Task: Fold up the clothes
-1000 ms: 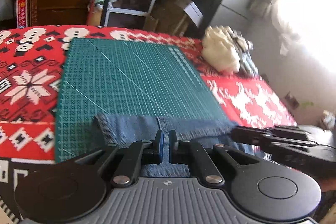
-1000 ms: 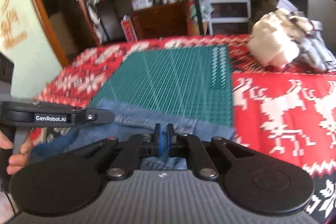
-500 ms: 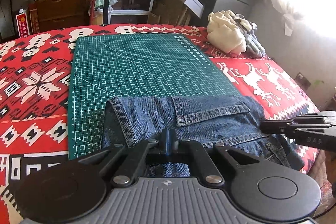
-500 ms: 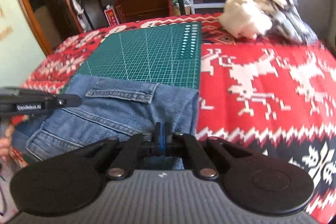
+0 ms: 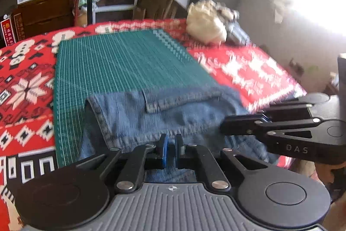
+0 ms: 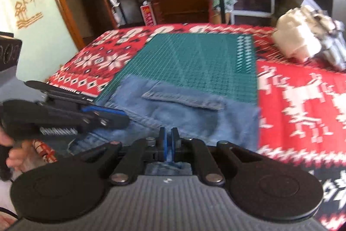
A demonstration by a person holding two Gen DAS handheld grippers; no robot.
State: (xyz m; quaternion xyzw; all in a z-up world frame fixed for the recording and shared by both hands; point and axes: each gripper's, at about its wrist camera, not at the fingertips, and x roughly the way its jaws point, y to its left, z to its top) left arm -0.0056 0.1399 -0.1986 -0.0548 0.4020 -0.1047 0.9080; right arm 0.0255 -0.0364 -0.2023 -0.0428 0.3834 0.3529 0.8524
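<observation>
Blue denim jeans (image 5: 173, 114) lie with a pocket flap up across the near end of the green cutting mat (image 5: 121, 66). My left gripper (image 5: 170, 144) is shut on the denim's near edge, with cloth showing between its blue pads. The right gripper (image 5: 225, 125) reaches in from the right, its tip on the jeans. In the right wrist view the jeans (image 6: 194, 118) spread over the mat (image 6: 194, 57). There my right gripper (image 6: 168, 140) is shut on the near edge, and the left gripper (image 6: 125, 120) comes in from the left, held by a hand (image 6: 13, 157).
A red patterned blanket (image 5: 26, 79) covers the bed under the mat. A cream and grey clothes pile (image 5: 207, 25) sits at the far right corner, also seen as the pile (image 6: 302, 42). Shelves, drawers and boxes stand behind the bed.
The jeans have been drawn further onto the mat, so the pocket now shows. Since half a second ago the two grippers have come closer together, and both views are blurred by motion.
</observation>
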